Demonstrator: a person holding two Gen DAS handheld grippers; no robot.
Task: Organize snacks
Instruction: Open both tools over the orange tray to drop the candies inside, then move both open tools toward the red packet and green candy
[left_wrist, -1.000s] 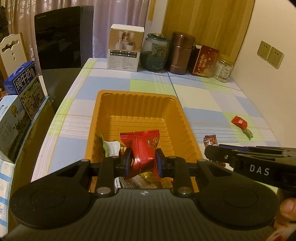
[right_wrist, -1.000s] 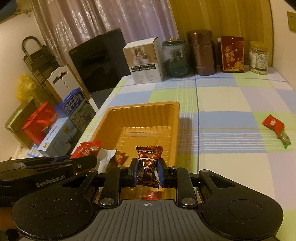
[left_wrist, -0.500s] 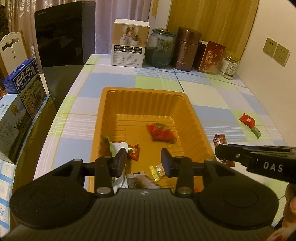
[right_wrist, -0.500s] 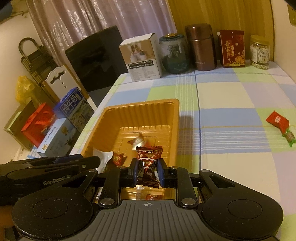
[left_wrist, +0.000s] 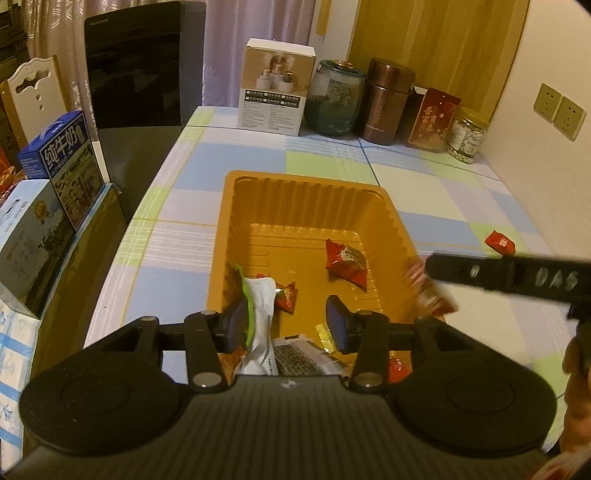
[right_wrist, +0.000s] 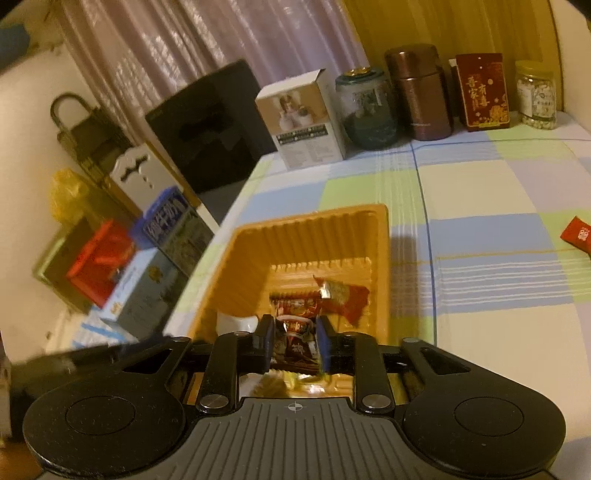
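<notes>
An orange plastic tray (left_wrist: 306, 192) sits on the checked tablecloth and holds several wrapped snacks, among them a red packet (left_wrist: 346, 261) and a white and green packet (left_wrist: 258, 295). My left gripper (left_wrist: 288, 323) is open and empty above the tray's near end. My right gripper (right_wrist: 294, 343) is shut on a dark brown candy packet (right_wrist: 297, 341) over the tray (right_wrist: 332, 221). It shows blurred at the tray's right rim in the left wrist view (left_wrist: 432, 291). A red snack (left_wrist: 500, 242) lies on the cloth to the right, and shows in the right wrist view (right_wrist: 580, 236).
A white box (left_wrist: 275, 92), a glass jar (left_wrist: 336, 99), a brown canister (left_wrist: 386, 101), a red packet box (left_wrist: 434, 120) and a small jar (left_wrist: 467, 136) line the table's far edge. Milk cartons (left_wrist: 62, 155) stand beyond the left edge. A wall runs along the right.
My left gripper opened and dropped its red packet into the tray. My right gripper moved left from beside the tray to over it, still holding the brown candy.
</notes>
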